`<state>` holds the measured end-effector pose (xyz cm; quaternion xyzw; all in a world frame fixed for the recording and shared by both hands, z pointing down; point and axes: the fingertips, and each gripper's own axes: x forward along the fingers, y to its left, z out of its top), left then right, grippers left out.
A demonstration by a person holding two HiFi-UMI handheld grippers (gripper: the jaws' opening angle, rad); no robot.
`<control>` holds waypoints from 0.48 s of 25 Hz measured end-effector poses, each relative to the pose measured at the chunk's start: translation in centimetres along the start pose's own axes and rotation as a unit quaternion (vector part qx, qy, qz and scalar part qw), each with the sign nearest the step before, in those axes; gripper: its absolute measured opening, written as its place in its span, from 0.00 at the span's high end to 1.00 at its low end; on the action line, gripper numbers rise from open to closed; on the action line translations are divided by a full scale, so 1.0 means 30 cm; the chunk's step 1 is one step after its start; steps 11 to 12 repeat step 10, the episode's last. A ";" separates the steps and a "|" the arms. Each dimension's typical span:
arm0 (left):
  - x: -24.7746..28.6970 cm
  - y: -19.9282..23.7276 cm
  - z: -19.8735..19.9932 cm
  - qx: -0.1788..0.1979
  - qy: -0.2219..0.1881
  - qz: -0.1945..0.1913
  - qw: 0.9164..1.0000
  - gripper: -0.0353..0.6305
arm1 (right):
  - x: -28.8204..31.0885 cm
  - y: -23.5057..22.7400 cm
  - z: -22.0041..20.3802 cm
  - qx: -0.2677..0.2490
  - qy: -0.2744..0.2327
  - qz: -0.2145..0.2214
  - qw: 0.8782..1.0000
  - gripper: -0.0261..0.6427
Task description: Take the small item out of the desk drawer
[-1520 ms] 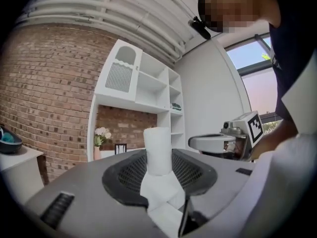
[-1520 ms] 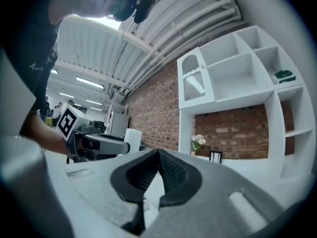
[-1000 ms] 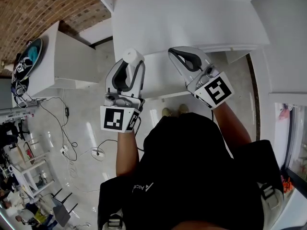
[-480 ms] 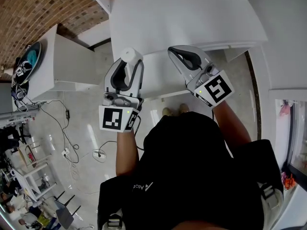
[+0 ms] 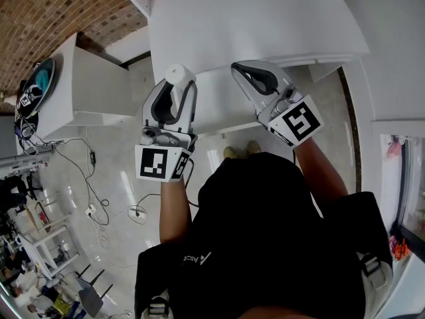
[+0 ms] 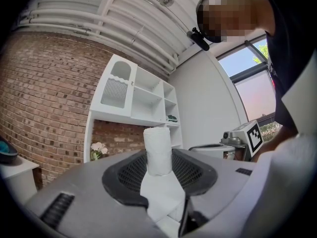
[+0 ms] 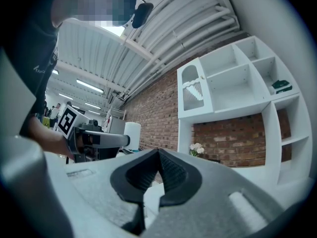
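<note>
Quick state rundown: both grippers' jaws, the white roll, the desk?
Left gripper: jaws shut on the white roll.
White roll: clamped at its lower end, standing upright out of the jaws, lifted off the desk.
Right gripper: jaws together, nothing between them.
Desk: under both grippers; open or shut, cannot tell.

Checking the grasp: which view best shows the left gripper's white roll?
Left gripper view: the white roll stands clamped between its jaws. Head view shows only its top; right gripper view, a small distant glimpse.
</note>
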<state>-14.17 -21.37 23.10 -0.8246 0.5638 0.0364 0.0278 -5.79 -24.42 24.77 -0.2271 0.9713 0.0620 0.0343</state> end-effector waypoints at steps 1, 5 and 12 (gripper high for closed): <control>0.000 -0.002 -0.001 -0.001 0.001 0.000 1.000 0.71 | -0.002 -0.001 0.001 0.000 0.000 0.000 1.000 0.96; -0.001 -0.008 -0.004 -0.002 0.003 -0.001 1.000 0.71 | -0.010 0.000 0.000 -0.001 0.002 0.003 1.000 0.96; 0.011 -0.007 -0.002 0.001 0.004 -0.003 1.000 0.71 | -0.009 -0.016 -0.004 -0.002 0.004 0.002 1.000 0.96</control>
